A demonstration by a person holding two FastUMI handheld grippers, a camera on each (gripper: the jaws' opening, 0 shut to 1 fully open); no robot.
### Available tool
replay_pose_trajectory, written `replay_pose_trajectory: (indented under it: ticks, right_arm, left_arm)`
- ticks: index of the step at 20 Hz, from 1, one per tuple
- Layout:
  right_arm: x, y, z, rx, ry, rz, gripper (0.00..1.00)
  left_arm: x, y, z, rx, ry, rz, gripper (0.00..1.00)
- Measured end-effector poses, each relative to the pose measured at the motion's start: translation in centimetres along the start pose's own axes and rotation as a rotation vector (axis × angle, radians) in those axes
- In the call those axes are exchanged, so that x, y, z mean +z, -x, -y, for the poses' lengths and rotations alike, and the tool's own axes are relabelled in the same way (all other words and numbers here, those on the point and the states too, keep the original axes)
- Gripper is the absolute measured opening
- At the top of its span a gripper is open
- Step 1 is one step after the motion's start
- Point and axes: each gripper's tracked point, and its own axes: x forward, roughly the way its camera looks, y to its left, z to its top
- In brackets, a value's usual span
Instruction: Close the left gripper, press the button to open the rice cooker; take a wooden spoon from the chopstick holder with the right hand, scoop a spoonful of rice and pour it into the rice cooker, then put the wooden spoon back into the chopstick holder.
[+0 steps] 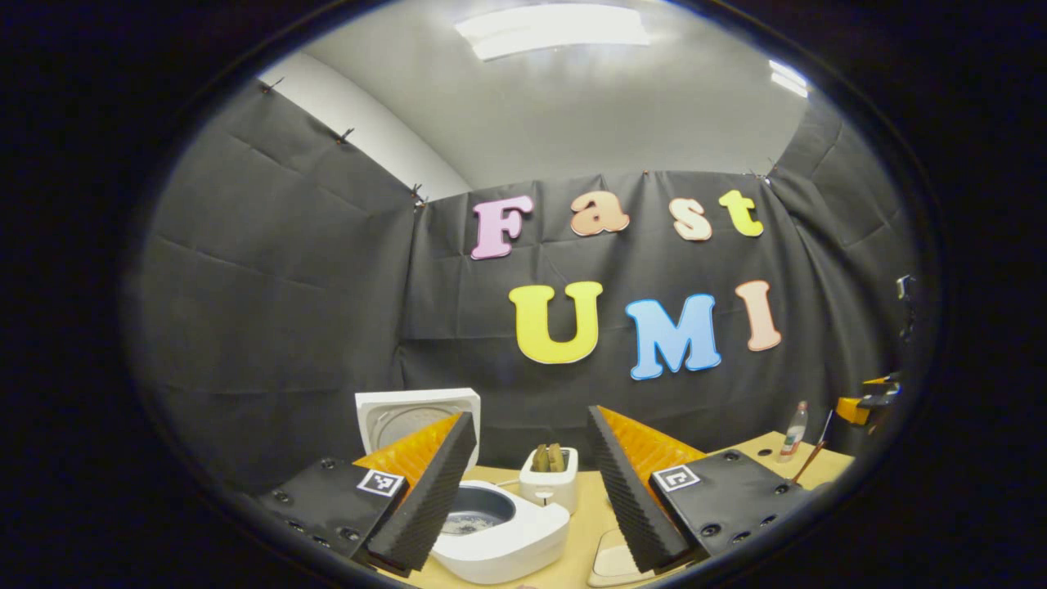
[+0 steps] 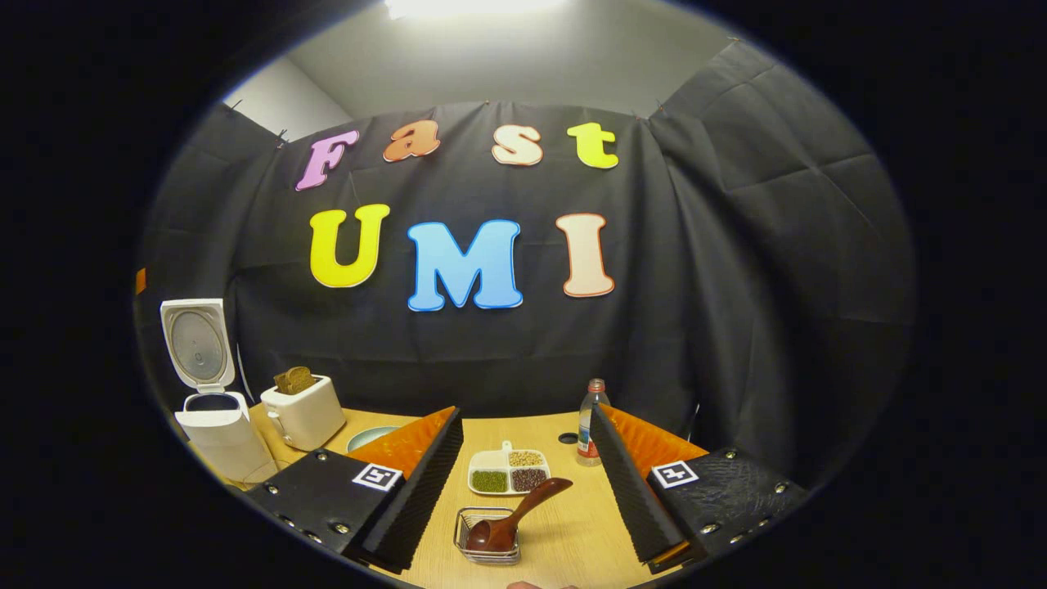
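Rice cooker [image 2: 214, 421]: lid up, far left on the surface [image 2: 564, 540].
Wooden spoon [image 2: 515, 514]: lying in the wire holder [image 2: 487, 536], handle tilted up to the right.
Right tongs [image 2: 523, 491]: spread, empty, just above the spoon.
Left tongs [image 1: 532, 491]: spread, over the cooker.
Next: lower the right tongs and pinch mid-handle squarely.

We find the white rice cooker [image 2: 214, 433] lid-up and the wooden spoon [image 2: 514, 517] resting bowl-down in the wire holder [image 2: 487, 536].
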Motion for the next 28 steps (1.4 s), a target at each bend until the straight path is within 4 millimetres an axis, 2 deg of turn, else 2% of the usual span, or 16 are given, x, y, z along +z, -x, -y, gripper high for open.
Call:
replay_pose_trajectory:
  ticks: [2,5,6,11,13,14,16,20,21,22,25,27,28]
  right_arm:
    - [-1.7,-1.1,0.2,0.006,-0.028,-0.047,0.95]
    - [-4.3,-2.4,0.4,0.018,-0.082,-0.122,0.96]
    - [-5.2,-2.8,0.4,0.018,-0.094,-0.143,0.96]
    - [-9.5,-4.9,1.3,0.004,-0.132,-0.251,0.96]
    - [-11.0,-5.2,1.1,0.010,-0.169,-0.294,0.96]
    - [-11.9,-5.4,0.9,0.014,-0.186,-0.313,0.95]
    - [-13.4,-5.6,0.6,0.023,-0.218,-0.358,0.94]
    - [-15.6,-6.2,-0.4,0.055,-0.290,-0.428,0.93]
    - [-16.0,-6.2,-0.7,0.061,-0.303,-0.445,0.90]
    - [-16.6,-6.5,-1.0,0.069,-0.318,-0.459,0.75]
    - [-16.7,-6.8,-1.1,0.075,-0.361,-0.466,0.58]
    - [-17.0,-7.1,-0.5,0.047,-0.393,-0.465,0.29]
    - [-16.7,-6.9,-1.1,0.067,-0.424,-0.472,0.17]
  left_arm:
    - [0.3,0.3,-0.1,0.010,-0.010,0.000,0.91]
    - [0.2,0.7,-0.1,0.023,-0.026,-0.008,0.91]
    - [0.1,0.9,-0.3,0.031,-0.031,-0.013,0.95]
    - [-0.2,1.8,-1.2,0.064,-0.053,-0.030,0.95]
    - [-0.2,1.9,-1.5,0.079,-0.062,-0.039,0.95]
    - [-0.3,2.2,-1.5,0.084,-0.065,-0.042,0.91]
    - [-0.5,2.3,-1.9,0.093,-0.075,-0.051,0.95]
    - [-0.7,2.9,-2.6,0.110,-0.077,-0.062,0.91]
    - [-0.6,2.8,-2.8,0.113,-0.079,-0.064,0.91]
    - [-0.6,2.9,-2.9,0.115,-0.083,-0.066,0.91]
    - [-0.8,3.0,-3.2,0.118,-0.088,-0.072,0.91]
    - [-0.8,2.8,-3.4,0.117,-0.093,-0.076,0.95]
    - [-0.8,2.8,-3.6,0.117,-0.094,-0.075,0.95]
